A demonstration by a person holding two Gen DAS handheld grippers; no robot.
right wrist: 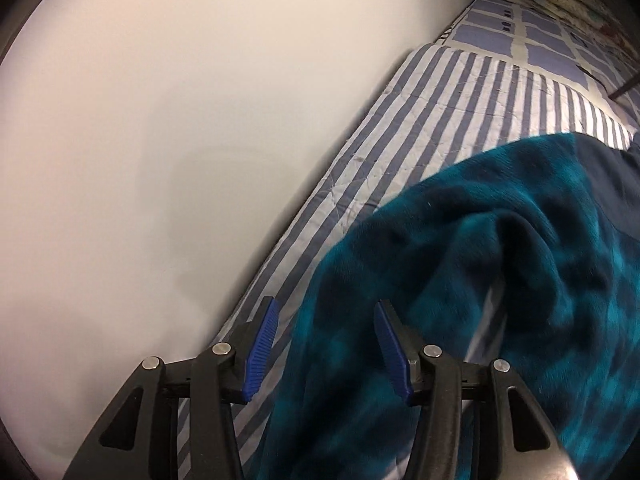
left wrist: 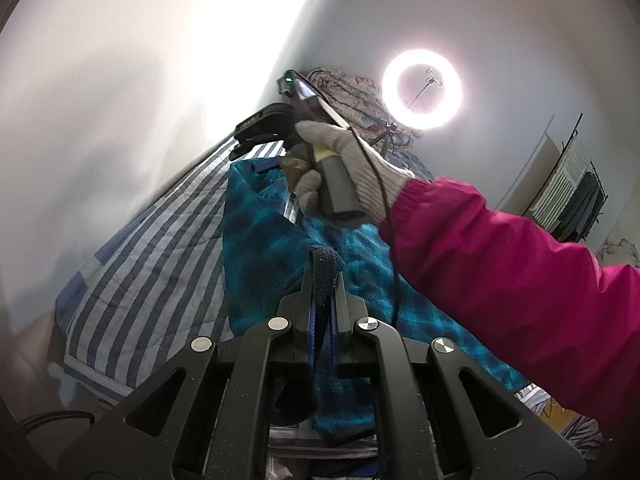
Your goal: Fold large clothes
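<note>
Two grippers worked over a teal fleece garment (left wrist: 264,240) spread on the striped bed sheet (left wrist: 152,248), beside a pale wall (right wrist: 140,140). The left gripper (left wrist: 323,280) had its fingers closed tight on a dark blue cuff (left wrist: 325,270) of the garment, the fabric pinched between them. The right gripper (right wrist: 326,354) held its blue-padded fingers (right wrist: 262,354) wide apart, gripping nothing, with the fleece lying just ahead and partly between them. In the left wrist view, a gloved hand (left wrist: 340,160) in a pink sleeve (left wrist: 520,264) held that right gripper near the garment's far end. A ring light (left wrist: 422,90) glowed beyond a patterned quilt (left wrist: 352,96).
</note>
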